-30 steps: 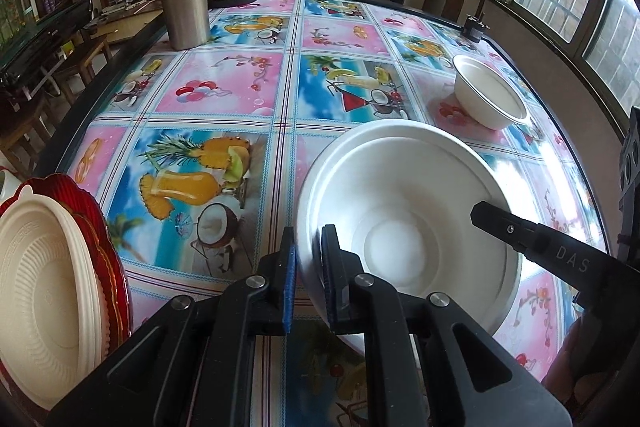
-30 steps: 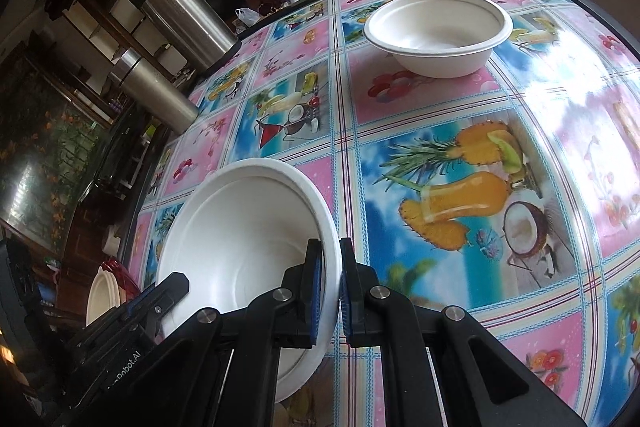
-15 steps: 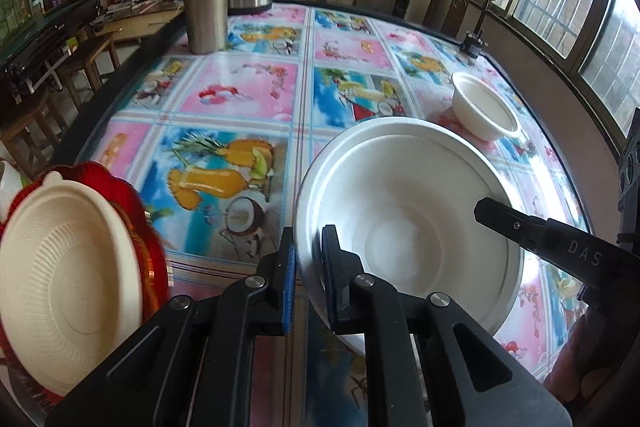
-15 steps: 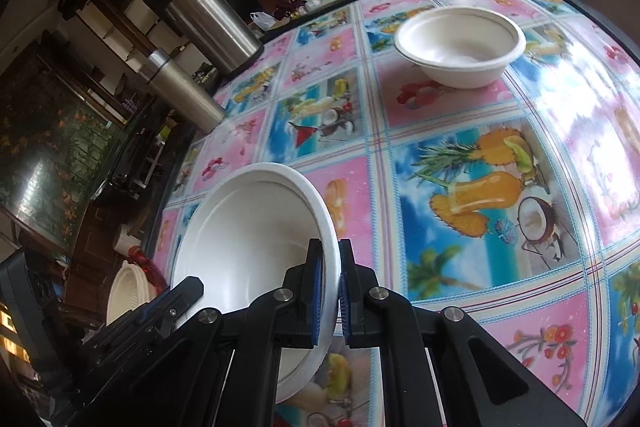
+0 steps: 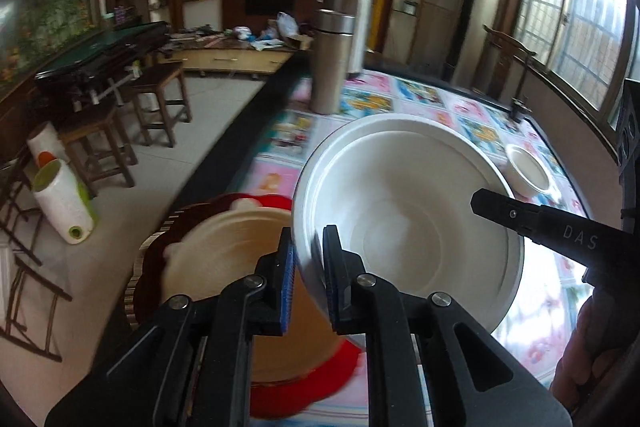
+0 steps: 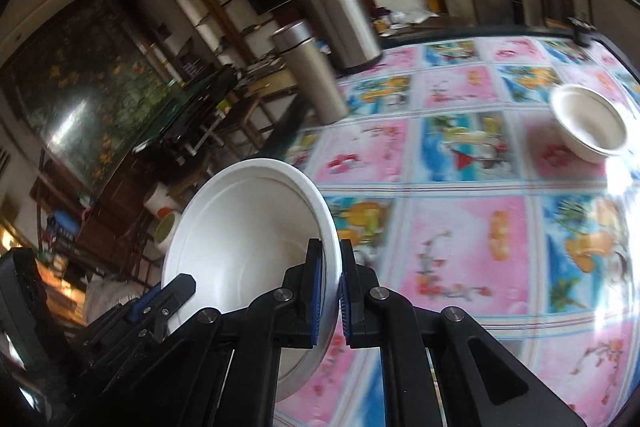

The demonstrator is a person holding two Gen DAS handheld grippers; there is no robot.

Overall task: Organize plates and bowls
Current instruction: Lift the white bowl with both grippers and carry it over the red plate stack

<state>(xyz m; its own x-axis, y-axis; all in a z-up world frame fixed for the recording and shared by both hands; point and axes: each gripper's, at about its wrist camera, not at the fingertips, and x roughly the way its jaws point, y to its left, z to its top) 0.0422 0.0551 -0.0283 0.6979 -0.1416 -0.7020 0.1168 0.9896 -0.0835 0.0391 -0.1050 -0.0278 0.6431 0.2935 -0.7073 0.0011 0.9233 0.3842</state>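
- At the bottom centre of the left wrist view, the left gripper (image 5: 308, 269) is clenched on the near rim of the large white bowl (image 5: 404, 227), one blue-padded finger outside the wall and one inside.
- At the bottom centre of the right wrist view, the right gripper (image 6: 330, 297) is likewise clamped on the same bowl's rim (image 6: 256, 239), at its right edge; its black finger also enters the left wrist view from the right, lying across the bowl's rim.
- The bowl sits tilted in the lower middle of both views, held up between the two grippers, its hollow facing the cameras.
- Lower left in the left wrist view, just beside and below the bowl, a cream plate (image 5: 236, 259) rests on a red plate (image 5: 316, 371) at the table's edge.
- The table (image 6: 460, 235), covered with a pink-and-blue fruit-print cloth, fills the right side of the right wrist view.
- Farther back, at the right edge of that view, a small white bowl (image 6: 588, 125) stands on the cloth, well apart from the held one.
- In the upper middle, a slim steel flask (image 6: 310, 75) stands before a larger steel flask (image 6: 340, 15) at the table's far side.
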